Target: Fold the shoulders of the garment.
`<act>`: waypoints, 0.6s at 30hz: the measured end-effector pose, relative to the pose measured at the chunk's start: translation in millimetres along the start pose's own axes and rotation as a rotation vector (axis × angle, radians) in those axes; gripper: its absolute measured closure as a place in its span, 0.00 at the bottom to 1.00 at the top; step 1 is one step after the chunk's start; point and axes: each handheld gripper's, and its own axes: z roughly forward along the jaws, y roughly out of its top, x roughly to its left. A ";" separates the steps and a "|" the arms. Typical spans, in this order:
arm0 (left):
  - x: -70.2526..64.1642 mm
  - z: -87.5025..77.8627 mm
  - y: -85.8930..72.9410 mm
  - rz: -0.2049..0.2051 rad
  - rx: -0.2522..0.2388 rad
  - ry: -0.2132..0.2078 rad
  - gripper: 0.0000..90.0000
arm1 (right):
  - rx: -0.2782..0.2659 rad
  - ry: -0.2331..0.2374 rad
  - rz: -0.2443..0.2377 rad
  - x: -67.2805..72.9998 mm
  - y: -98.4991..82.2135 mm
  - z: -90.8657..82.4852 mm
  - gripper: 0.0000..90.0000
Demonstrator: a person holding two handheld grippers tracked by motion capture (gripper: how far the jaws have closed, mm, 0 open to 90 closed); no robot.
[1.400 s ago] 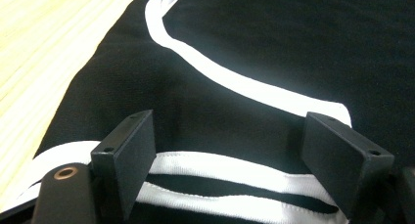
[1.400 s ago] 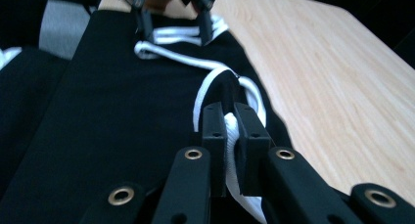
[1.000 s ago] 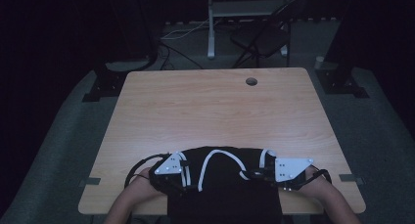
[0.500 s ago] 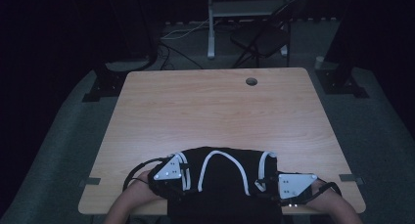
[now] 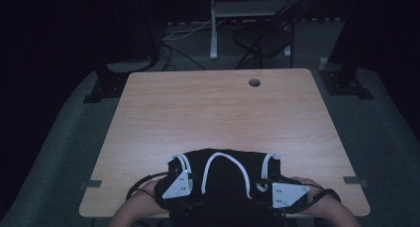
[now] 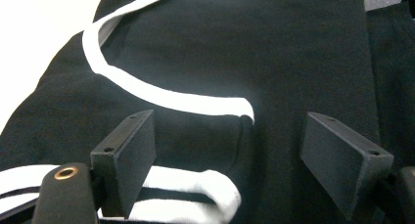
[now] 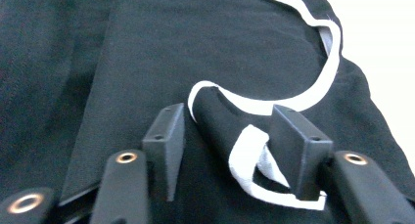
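A black fabric bag (image 5: 225,167) with white strap handles (image 5: 224,160) lies flat at the table's near edge. My left gripper (image 5: 184,186) rests over its left side. In the left gripper view its jaws (image 6: 227,119) stand wide apart above the black cloth, with a white strap (image 6: 161,94) curving ahead of them and nothing pinched. My right gripper (image 5: 278,191) is over the bag's right side. Its jaws (image 7: 227,111) have just been closing a little. A raised fold of black cloth (image 7: 215,119) and a white strap loop (image 7: 247,158) lie between them, with a gap at one pad.
The wooden table (image 5: 218,113) has a round cable hole (image 5: 254,82) at the far right. Tape marks sit near its front corners (image 5: 93,183). A chair (image 5: 262,38) and cables stand on the dark floor behind. Forearms enter from the bottom edge.
Both grippers have slid back toward the table's near edge, the right one farther, and the bag's near part has gone with them.
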 end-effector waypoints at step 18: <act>-5.5 -3.7 -2.9 0.060 0.002 0.054 0.83 | 0.031 -0.014 0.023 6.4 -2.0 -3.5 0.93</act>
